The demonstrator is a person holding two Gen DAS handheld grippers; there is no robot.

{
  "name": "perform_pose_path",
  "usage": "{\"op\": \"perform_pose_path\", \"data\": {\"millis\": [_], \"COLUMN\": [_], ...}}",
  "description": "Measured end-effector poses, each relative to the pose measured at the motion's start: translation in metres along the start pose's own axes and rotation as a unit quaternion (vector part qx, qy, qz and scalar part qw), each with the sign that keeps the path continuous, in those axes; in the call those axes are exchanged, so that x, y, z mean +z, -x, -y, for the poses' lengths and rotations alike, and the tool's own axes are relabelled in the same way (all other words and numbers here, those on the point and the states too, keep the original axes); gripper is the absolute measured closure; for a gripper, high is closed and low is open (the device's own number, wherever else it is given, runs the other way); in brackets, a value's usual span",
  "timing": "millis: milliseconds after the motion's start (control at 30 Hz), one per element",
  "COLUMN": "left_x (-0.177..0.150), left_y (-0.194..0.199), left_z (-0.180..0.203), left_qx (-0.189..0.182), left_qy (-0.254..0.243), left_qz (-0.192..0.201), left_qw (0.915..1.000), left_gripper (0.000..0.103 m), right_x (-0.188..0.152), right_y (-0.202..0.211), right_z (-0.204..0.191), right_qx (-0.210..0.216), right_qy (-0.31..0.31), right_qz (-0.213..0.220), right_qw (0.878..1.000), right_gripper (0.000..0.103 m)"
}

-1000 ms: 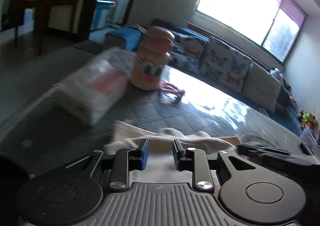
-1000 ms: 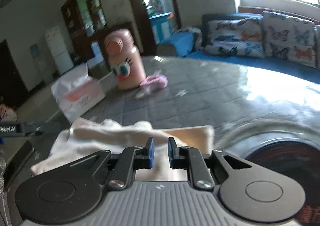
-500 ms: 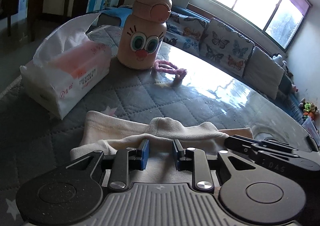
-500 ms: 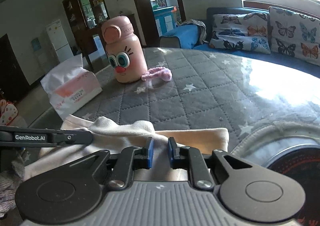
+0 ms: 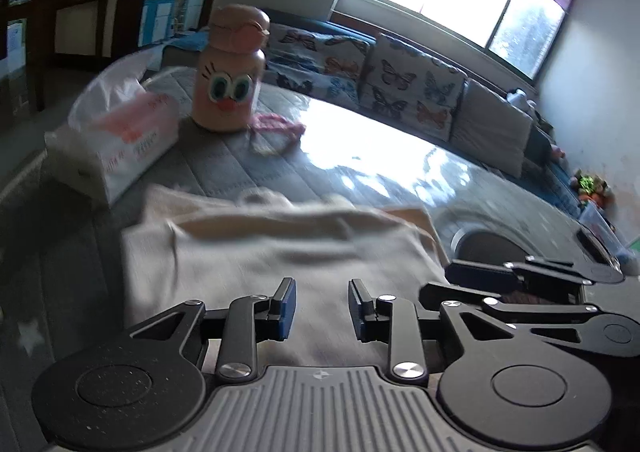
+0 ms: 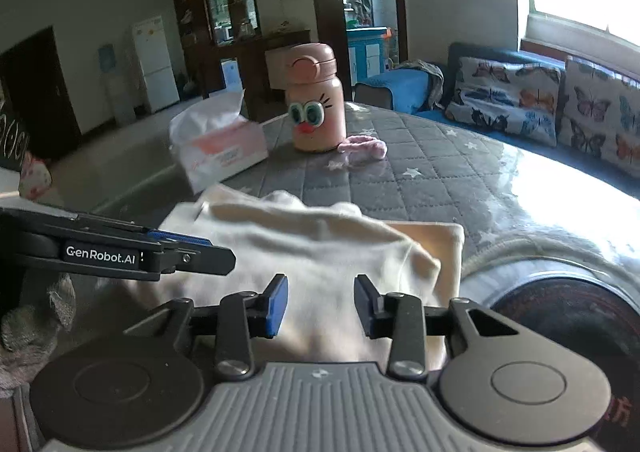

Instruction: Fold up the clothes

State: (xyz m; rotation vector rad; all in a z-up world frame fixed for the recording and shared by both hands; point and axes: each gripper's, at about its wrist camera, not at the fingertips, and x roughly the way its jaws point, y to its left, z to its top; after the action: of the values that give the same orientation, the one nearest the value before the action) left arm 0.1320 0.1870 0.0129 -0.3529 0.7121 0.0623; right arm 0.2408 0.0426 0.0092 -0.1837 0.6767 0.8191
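A cream garment [image 5: 280,252] lies folded over on the grey quilted table cover, also in the right wrist view [image 6: 312,252]. My left gripper [image 5: 322,310] is open and empty, just above the garment's near part. My right gripper [image 6: 321,304] is open and empty over the garment's near right part. The left gripper also shows from the side in the right wrist view [image 6: 192,248], and the right gripper shows at the right of the left wrist view [image 5: 520,284].
A pink bottle with cartoon eyes [image 6: 316,104] stands at the far side of the table, a tissue pack [image 6: 218,144] left of it and a pink knitted item [image 6: 364,146] beside it. A round dark mat [image 6: 560,312] lies at the right. A sofa with butterfly cushions [image 5: 400,80] is behind.
Both grippers have opened and let go of the garment, which now lies folded on the table. Both have drawn back a little toward me.
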Motion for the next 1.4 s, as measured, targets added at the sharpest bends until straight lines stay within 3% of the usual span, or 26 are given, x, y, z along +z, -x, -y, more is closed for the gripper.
{"op": "perform_pose_path", "data": {"millis": [267, 733, 867, 933, 1067, 1400], "left_x": [-0.018, -0.027, -0.030, -0.034, -0.044, -0.067], "left_y": [-0.007, 0.017, 0.025, 0.030, 0.041, 0.068], "left_z": [0.009, -0.006, -0.003, -0.001, 0.003, 0.011], "left_qx": [0.012, 0.025, 0.026, 0.027, 0.036, 0.066], "left_qy": [-0.022, 0.006, 0.005, 0.006, 0.001, -0.006], "left_qz": [-0.003, 0.012, 0.017, 0.018, 0.018, 0.039], "left_qw": [0.9997, 0.9996, 0.9995, 0.9995, 0.9992, 0.9971], "left_gripper": [0.068, 0.065, 0.057, 0.051, 0.037, 0.006], "right_x": [-0.027, -0.027, -0.027, -0.029, -0.038, -0.061], "right_y": [-0.010, -0.003, 0.009, 0.013, 0.021, 0.042], "right_z": [0.004, -0.011, -0.016, -0.018, -0.022, -0.029], "right_qx": [-0.012, -0.011, -0.010, -0.009, -0.009, -0.010], "right_qy": [-0.011, -0.005, 0.003, 0.002, -0.004, -0.014], "right_qz": [-0.009, -0.002, 0.005, 0.005, 0.002, 0.002], "right_qw": [1.000, 1.000, 1.000, 1.000, 1.000, 1.000], "right_gripper": [0.067, 0.066, 0.052, 0.050, 0.033, 0.013]}}
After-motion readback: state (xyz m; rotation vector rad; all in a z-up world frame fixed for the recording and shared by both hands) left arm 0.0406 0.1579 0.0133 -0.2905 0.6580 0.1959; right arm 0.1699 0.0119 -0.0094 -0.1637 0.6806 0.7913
